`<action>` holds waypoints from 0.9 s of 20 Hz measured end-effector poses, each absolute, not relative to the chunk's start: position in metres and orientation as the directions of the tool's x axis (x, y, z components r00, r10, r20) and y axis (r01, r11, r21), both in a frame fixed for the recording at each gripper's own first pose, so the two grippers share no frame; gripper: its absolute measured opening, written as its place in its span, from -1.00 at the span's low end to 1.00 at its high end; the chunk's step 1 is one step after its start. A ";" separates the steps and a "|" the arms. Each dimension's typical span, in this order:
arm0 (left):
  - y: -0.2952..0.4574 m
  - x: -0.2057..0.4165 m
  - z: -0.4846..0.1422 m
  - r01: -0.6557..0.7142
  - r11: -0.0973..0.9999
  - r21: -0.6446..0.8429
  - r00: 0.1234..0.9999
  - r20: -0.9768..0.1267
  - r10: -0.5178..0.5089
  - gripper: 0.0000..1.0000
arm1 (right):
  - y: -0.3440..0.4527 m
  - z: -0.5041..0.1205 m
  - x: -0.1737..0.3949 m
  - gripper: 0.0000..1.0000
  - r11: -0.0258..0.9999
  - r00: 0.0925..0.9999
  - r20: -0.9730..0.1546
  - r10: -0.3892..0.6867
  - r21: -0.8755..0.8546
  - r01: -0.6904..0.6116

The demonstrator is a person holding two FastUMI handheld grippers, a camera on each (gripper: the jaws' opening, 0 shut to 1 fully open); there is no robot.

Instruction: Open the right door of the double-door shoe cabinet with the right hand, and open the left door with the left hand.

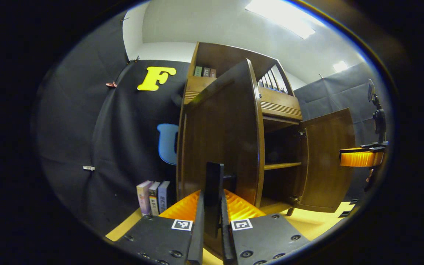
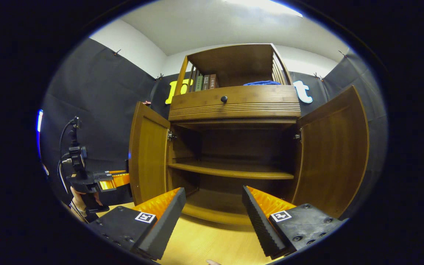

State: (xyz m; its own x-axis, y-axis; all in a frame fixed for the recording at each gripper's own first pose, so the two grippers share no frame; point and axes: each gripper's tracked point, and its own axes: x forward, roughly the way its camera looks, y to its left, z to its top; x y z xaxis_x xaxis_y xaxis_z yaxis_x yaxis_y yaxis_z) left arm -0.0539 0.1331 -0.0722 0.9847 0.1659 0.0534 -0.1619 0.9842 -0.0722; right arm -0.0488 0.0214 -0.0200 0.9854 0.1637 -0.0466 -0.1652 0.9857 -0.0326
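Clamping the black handle of the left door, the left gripper has its 2 fingers pressed together on it, the door's edge standing upright just ahead and swung out toward the camera. In the right gripper view, the right gripper hangs with fingers wide apart, touching nothing, in front of the shoe cabinet. Both tall doors stand open, the right door angled outward beside it. 2 shelves show inside; books stand left of the cabinet.
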 end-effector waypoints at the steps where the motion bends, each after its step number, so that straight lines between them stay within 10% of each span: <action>1: 0.140 -0.058 -0.067 -0.179 0.981 -0.069 0.981 0.067 0.183 -0.55 | 0.026 -0.020 -0.049 0.94 0.985 0.984 -0.047 0.169 -0.035 -0.171; 18: 0.149 -0.124 -0.075 -0.273 0.962 -0.010 0.961 -0.060 0.272 -0.67 | 0.058 -0.030 -0.042 0.90 0.975 0.975 -0.052 0.215 -0.049 -0.217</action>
